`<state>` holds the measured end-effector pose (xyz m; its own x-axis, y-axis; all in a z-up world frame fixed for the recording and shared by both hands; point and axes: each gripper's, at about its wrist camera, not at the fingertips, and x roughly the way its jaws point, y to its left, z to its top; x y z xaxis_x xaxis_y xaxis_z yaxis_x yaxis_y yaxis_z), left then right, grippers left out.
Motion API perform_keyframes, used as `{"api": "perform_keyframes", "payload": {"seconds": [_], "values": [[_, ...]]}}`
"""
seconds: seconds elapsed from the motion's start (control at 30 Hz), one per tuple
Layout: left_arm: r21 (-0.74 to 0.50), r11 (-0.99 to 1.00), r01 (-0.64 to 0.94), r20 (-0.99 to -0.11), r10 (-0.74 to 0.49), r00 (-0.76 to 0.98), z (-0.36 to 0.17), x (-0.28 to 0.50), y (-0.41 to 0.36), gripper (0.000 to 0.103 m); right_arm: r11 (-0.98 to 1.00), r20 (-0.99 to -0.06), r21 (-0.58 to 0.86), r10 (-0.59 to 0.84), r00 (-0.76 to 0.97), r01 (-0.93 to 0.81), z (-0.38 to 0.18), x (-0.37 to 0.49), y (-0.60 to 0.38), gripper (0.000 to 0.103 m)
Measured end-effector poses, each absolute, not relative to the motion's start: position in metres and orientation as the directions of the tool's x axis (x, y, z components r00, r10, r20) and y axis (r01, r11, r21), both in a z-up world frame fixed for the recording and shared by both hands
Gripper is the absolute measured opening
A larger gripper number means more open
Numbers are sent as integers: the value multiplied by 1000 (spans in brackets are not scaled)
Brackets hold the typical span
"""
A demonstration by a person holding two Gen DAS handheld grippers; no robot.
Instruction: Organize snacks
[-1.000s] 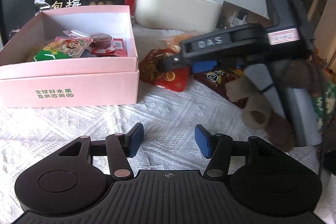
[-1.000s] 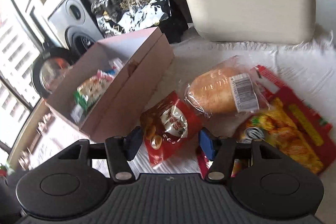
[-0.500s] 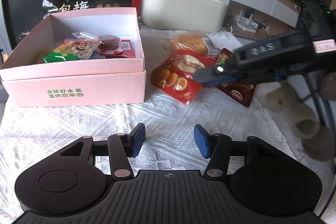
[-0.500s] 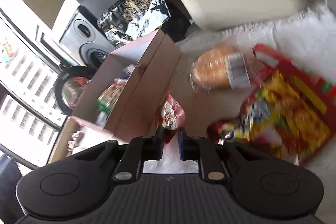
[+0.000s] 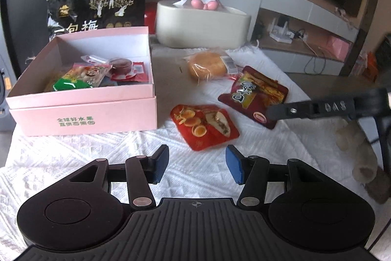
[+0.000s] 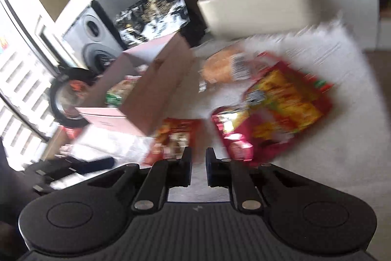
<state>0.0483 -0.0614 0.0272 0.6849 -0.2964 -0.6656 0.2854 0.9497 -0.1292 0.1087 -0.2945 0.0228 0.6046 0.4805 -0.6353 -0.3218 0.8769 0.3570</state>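
Observation:
An open pink box [image 5: 83,114] [image 6: 146,89] at the left holds several snack packets. On the white cloth beside it lie a red pastry packet [image 5: 202,126] [image 6: 176,136], a dark red packet [image 5: 254,94] [image 6: 286,109] and a wrapped bun [image 5: 207,64] [image 6: 224,67]. My left gripper [image 5: 196,165] hangs open over bare cloth, just short of the red pastry packet, with nothing between its fingers. My right gripper [image 5: 271,111] [image 6: 199,163] reaches in from the right with its tip over the dark red packet's near edge. It is shut with nothing in it. The right wrist view is blurred.
A cream tissue box [image 5: 202,26] and a black plum bag [image 5: 97,6] stand behind the box. A plush toy [image 5: 361,155] lies off the cloth's right edge. A speaker [image 6: 92,33] stands past the box. Bare cloth [image 5: 73,158] lies in front of the box.
My right gripper's jaws closed around the red pastry packet, then it drew back to the right without it. The packet now lies nearer the box's front corner. The left gripper stays open.

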Motion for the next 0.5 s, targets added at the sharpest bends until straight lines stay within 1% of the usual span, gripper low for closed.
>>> {"api": "perform_keyframes", "payload": {"seconds": [0.03, 0.1, 0.13, 0.17, 0.2, 0.3, 0.37, 0.4, 0.47, 0.5], "values": [[-141, 953, 268, -664, -292, 688, 27, 51, -63, 57, 891, -632, 324, 454, 628, -318, 24, 105, -298, 14], [-181, 955, 234, -668, -294, 684, 25, 60, -64, 57, 920, -625, 250, 391, 675, -301, 24, 98, -302, 24], [-205, 954, 219, -668, -300, 681, 24, 65, -64, 57, 929, -620, 225, 370, 692, -295, 22, 96, -307, 36], [-226, 953, 202, -668, -302, 680, 23, 71, -65, 57, 938, -615, 201, 345, 709, -283, 19, 94, -310, 45], [-240, 954, 182, -669, -298, 681, 22, 77, -66, 57, 943, -614, 190, 332, 716, -274, 16, 94, -313, 47], [-265, 953, 148, -676, -293, 676, 18, 95, -72, 57, 952, -632, 177, 305, 713, -251, 1, 98, -320, 47], [-230, 961, 153, -693, -272, 667, 15, 105, -84, 58, 950, -631, 186, 311, 711, -250, -8, 99, -323, 47], [-197, 967, 159, -702, -252, 666, 13, 109, -91, 59, 948, -617, 194, 318, 720, -253, -10, 97, -326, 48], [-146, 972, 185, -703, -234, 672, 11, 114, -103, 67, 944, -610, 203, 331, 720, -261, -10, 97, -326, 51], [-131, 970, 204, -706, -236, 667, 11, 117, -108, 74, 941, -608, 208, 338, 719, -267, -11, 96, -326, 53]]}}
